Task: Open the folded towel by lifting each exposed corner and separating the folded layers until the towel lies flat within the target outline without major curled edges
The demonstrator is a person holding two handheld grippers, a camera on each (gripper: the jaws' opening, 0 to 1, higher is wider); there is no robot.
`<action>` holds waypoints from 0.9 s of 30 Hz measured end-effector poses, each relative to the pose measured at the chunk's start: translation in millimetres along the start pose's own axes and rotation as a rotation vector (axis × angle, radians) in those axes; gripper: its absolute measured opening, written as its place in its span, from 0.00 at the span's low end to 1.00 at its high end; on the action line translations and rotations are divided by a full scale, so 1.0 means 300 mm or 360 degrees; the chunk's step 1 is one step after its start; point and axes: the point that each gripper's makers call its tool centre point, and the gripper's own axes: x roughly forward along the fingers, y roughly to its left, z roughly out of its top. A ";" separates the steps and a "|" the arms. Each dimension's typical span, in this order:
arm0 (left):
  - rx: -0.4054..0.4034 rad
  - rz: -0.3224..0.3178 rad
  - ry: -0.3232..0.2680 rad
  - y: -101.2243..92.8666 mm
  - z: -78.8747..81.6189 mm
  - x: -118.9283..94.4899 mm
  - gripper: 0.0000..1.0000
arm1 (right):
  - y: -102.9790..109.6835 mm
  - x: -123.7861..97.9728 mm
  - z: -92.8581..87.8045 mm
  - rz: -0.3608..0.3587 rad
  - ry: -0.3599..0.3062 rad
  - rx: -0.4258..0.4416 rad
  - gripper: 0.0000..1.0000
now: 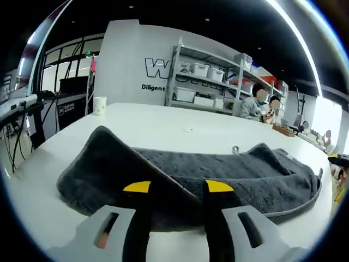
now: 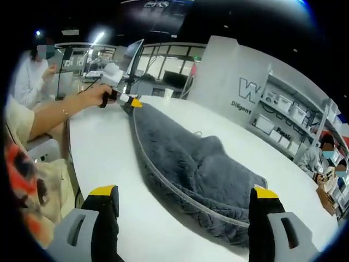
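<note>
A dark grey fluffy towel (image 1: pixel 240 177) lies rumpled and partly folded on the white table (image 1: pixel 163 123). In the left gripper view a raised corner fold (image 1: pixel 117 158) runs down between my left gripper's (image 1: pixel 178 186) yellow-tipped jaws. The right gripper view shows that same left gripper (image 2: pixel 131 102), held by a hand, pinching the towel's (image 2: pixel 188 158) far end. My right gripper (image 2: pixel 184 192) is wide open, one jaw on each side of the towel's near piped edge, touching nothing.
A paper cup (image 1: pixel 100 105) stands at the table's far left edge and a small metal object (image 1: pixel 235 149) lies just behind the towel. A shelf with bins (image 1: pixel 204 82) and seated people (image 1: pixel 256 103) are beyond. The holder's arm (image 2: pixel 54 117) reaches along the table's left side.
</note>
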 end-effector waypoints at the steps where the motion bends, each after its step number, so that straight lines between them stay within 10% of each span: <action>1: 0.0007 0.0000 -0.0001 -0.002 -0.003 -0.001 0.29 | -0.001 -0.001 0.000 0.0000 -0.0001 0.0001 0.99; 11: 0.0012 0.0034 -0.0099 0.015 -0.009 -0.045 0.03 | 0.004 -0.008 -0.014 0.0007 0.0008 -0.0007 0.99; 27: -0.0085 -0.0049 -0.0266 -0.053 -0.024 -0.226 0.03 | 0.005 -0.009 -0.018 0.0007 0.0014 0.0005 0.99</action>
